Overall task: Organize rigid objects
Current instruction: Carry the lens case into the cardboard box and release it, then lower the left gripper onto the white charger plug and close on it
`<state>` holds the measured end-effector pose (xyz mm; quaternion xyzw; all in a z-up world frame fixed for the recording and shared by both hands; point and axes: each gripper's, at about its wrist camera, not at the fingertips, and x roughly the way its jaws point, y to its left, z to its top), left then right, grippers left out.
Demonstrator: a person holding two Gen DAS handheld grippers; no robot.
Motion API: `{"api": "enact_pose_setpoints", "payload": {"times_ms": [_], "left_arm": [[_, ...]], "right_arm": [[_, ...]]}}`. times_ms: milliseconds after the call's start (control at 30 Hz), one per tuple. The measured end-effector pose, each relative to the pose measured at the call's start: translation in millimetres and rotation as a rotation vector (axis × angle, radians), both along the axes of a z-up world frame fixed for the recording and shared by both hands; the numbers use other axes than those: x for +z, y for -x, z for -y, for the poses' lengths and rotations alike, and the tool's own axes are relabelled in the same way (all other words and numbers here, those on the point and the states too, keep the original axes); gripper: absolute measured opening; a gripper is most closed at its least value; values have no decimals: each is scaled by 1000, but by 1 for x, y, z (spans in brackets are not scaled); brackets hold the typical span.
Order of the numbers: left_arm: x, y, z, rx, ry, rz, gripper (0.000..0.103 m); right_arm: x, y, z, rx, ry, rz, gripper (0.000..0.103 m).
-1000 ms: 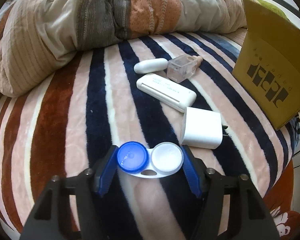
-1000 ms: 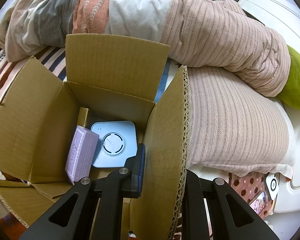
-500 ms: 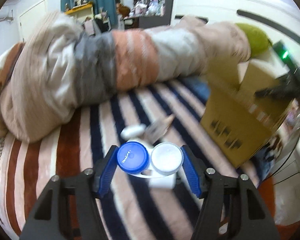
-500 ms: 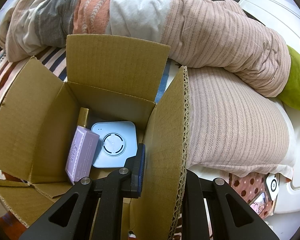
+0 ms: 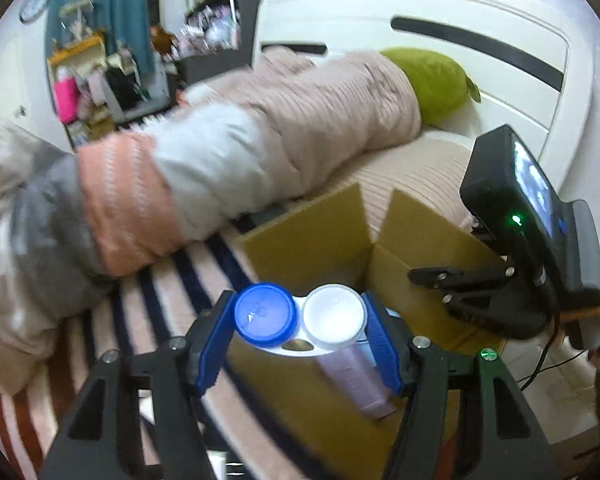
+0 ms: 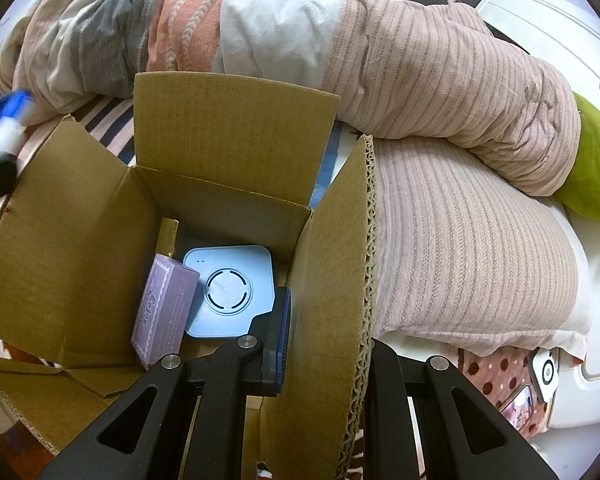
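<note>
In the left wrist view, a contact lens case (image 5: pixel 300 316) with one blue and one white cap is clamped between the blue pads of the left gripper (image 5: pixel 302 338) at roughly half its spread, carried above the open cardboard box (image 5: pixel 312 236) on the striped bed (image 5: pixel 172 292), not yet released. In the right wrist view, the right gripper (image 6: pixel 324 340) is seen pinched almost fully closed on the box's right flap (image 6: pixel 332 280), held upright. A purple carton (image 6: pixel 164 308) and a pale blue square device (image 6: pixel 228 292) are already packed; bare floor remains beside them, though the raised flaps narrow the entry.
</note>
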<state>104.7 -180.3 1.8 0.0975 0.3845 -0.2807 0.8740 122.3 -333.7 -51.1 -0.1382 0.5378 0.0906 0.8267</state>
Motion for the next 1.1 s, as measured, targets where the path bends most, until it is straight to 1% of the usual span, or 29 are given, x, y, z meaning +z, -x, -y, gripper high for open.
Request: {"api": "enact_pose_setpoints", "payload": {"times_ms": [100, 167, 233, 333, 500, 567, 633, 700, 867, 900, 933, 967, 1100], "left_arm": [[-14, -10, 21, -33, -27, -75, 60], [-24, -15, 29, -28, -56, -110, 59], [-31, -18, 35, -30, -81, -132, 60], [-35, -20, 39, -37, -92, -153, 60], [-36, -17, 38, -39, -111, -145, 60], [-36, -15, 36, -42, -112, -141, 65], [-33, -12, 36, -48, -108, -121, 80], [-29, -7, 35, -47, -110, -95, 85], [-18, 6, 27, -30, -133, -40, 85], [-15, 9, 23, -24, -134, -23, 87], [-12, 12, 19, -19, -133, -11, 92], [-9, 15, 15, -13, -131, 1, 94], [5, 29, -11, 18, -107, 47, 95]], "right_arm": [[0, 1, 0, 1, 0, 0, 12], [0, 1, 0, 0, 1, -1, 12], [0, 1, -1, 1, 1, -2, 12], [0, 2, -1, 1, 2, -2, 12], [-1, 1, -2, 1, 2, -2, 12], [-1, 1, -1, 1, 3, -3, 12], [-1, 1, -2, 1, 3, -3, 12], [-2, 1, -2, 1, 4, -3, 12], [-2, 0, -2, -1, 5, -4, 12], [-3, 0, -2, -1, 5, -4, 12], [-2, 0, -2, -1, 5, -5, 12], [-2, 0, -2, -1, 5, -5, 12], [-3, 0, -2, -4, 6, -11, 12]]}}
